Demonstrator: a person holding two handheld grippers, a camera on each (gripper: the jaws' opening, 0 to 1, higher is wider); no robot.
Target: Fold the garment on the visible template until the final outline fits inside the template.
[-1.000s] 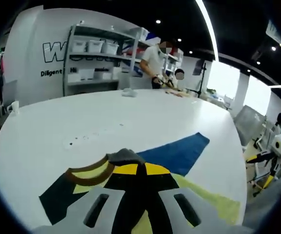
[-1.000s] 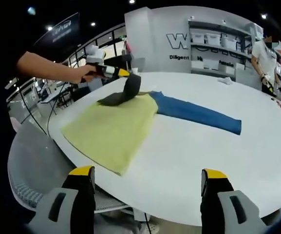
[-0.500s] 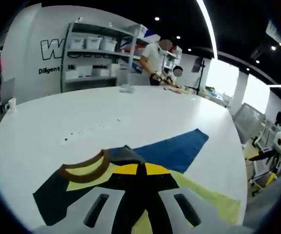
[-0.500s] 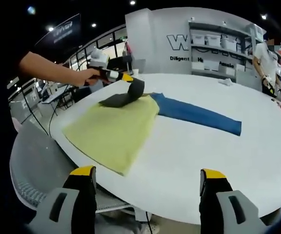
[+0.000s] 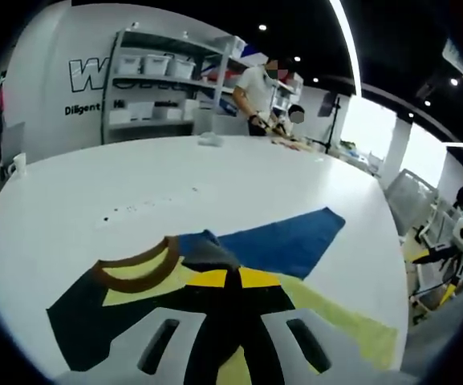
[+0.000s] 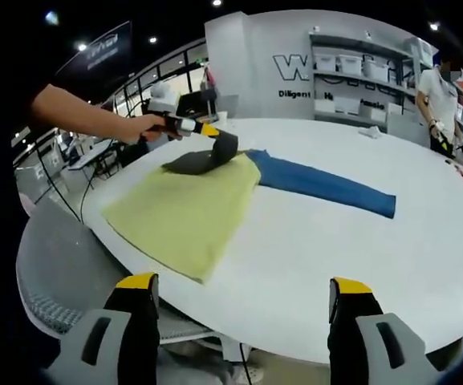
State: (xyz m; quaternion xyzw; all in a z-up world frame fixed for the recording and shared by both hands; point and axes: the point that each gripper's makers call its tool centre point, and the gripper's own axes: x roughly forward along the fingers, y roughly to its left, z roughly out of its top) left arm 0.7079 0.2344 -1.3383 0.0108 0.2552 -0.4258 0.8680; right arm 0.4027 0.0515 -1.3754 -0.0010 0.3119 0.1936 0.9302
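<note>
My left claw (image 5: 225,281) was pinched shut on the garment (image 6: 184,210), holding a dark fold of its collar edge just above the white table (image 5: 135,192); from the right gripper view that same claw (image 6: 215,136) came in at the far side, a bare forearm stretched out behind it. My right claw (image 6: 243,301) hung wide apart and empty, off the near table edge. I counted one garment (yellow body, one blue sleeve (image 6: 327,186) laid flat, dark shoulder, brown collar band (image 5: 135,271)), lying spread on the table. My own jaws hid the cloth beneath them, and I could not make out any template outline
</note>
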